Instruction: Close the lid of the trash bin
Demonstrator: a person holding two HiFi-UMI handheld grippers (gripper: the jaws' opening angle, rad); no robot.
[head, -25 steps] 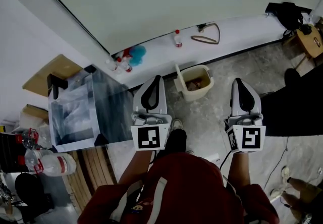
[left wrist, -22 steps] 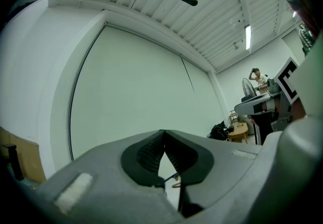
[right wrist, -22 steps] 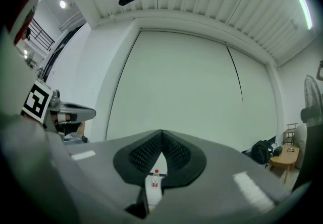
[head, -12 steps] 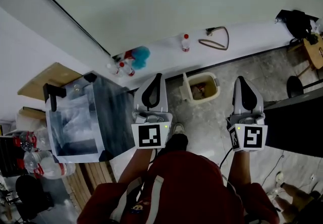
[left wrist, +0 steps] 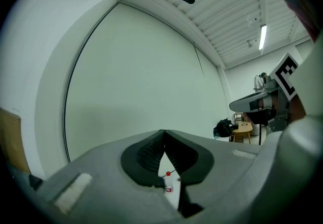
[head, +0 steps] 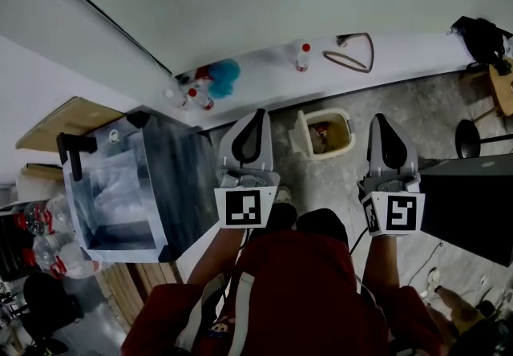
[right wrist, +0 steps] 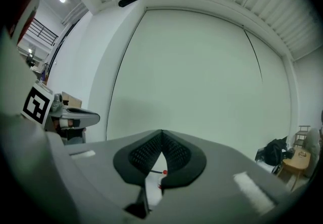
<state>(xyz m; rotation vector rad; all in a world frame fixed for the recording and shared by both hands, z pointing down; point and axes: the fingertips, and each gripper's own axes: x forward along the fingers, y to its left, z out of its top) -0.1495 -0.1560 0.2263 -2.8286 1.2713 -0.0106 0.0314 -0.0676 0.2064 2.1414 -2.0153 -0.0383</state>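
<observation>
None of the closing is done — the trash bin (head: pixel 329 136) stands open on the floor below the white ledge (head: pixel 401 54), lid (head: pixel 302 131) raised, well ahead of the left gripper (head: pixel 256 114) and right gripper (head: pixel 381 118) — both with jaws pressed together, holding nothing.
</observation>
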